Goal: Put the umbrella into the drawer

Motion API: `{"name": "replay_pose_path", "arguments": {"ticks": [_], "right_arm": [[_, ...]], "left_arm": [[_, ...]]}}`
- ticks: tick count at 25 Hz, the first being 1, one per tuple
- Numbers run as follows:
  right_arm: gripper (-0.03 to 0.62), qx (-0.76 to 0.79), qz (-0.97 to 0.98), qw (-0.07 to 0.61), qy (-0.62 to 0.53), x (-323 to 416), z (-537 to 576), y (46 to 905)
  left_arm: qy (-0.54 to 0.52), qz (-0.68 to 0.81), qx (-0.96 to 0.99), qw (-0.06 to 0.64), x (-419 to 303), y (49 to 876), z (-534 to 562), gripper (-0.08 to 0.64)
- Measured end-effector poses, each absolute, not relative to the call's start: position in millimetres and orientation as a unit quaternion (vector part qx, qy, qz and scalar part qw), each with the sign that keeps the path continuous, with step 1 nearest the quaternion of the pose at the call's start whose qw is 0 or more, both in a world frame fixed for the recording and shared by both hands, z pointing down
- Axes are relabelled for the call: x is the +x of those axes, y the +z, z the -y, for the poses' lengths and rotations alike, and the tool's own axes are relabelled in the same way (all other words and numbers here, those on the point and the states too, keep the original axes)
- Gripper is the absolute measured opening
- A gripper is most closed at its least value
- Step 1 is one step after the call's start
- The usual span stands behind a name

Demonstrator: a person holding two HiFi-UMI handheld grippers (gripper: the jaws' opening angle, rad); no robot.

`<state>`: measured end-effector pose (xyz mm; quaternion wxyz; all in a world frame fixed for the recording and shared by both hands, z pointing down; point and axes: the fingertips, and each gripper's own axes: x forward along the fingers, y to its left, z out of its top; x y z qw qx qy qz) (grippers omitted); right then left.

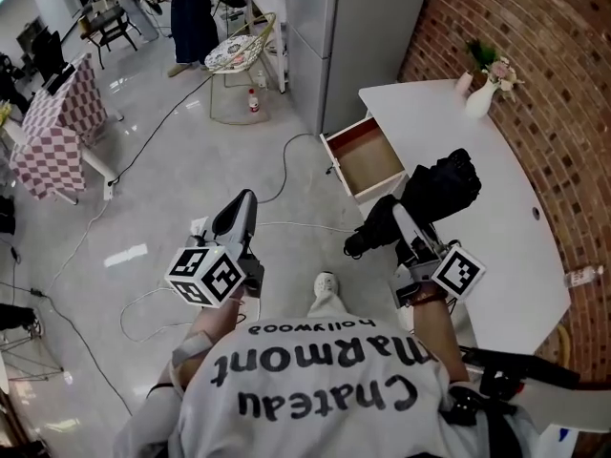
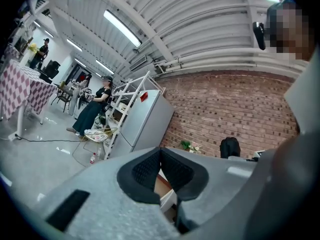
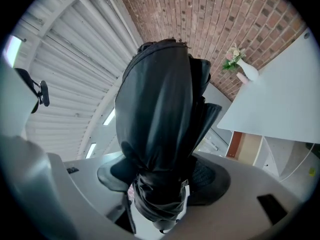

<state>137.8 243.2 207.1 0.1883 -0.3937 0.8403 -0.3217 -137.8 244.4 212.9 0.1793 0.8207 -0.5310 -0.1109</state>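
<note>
Currently the jaws of the right gripper (image 3: 160, 181) are being pressed shut on a folded black umbrella (image 3: 157, 109), near its bunched lower end, and the rest of the bundle is being carried out ahead of the jaws. Nothing is being held by the left gripper (image 2: 161, 156): its two dark pads (image 2: 145, 171) are being kept together with only a thin slit between them.

Seen from the head, the umbrella (image 1: 441, 187) is being held slantwise, one end reaching over the white table (image 1: 506, 246) and the other jutting out past the table's edge, down towards the floor. Whether it is being rested on the tabletop or held clear of it cannot be told.

The open drawer (image 1: 370, 160) is being left pulled out from the table's side, its wooden bottom bare. It lies ahead of the right gripper (image 1: 406, 225) and to its left, near the umbrella's outer end, while the left gripper (image 1: 243, 208) is being held well apart over the floor. The right hand is therefore judged the nearer one. The umbrella's long axis is judged to need turning into line with the drawer's length before being lowered in.
</note>
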Motion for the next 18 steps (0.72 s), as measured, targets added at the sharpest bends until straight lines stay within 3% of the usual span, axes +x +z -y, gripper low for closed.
{"name": "replay_pose_path", "arguments": {"ticks": [18], "right_arm": [[0.265, -0.364, -0.879, 0.136, -0.277, 168, -48, 175]], "left_arm": [[-0.148, 0.551, 0.802, 0.173, -104, 194, -74, 0.016]]}}
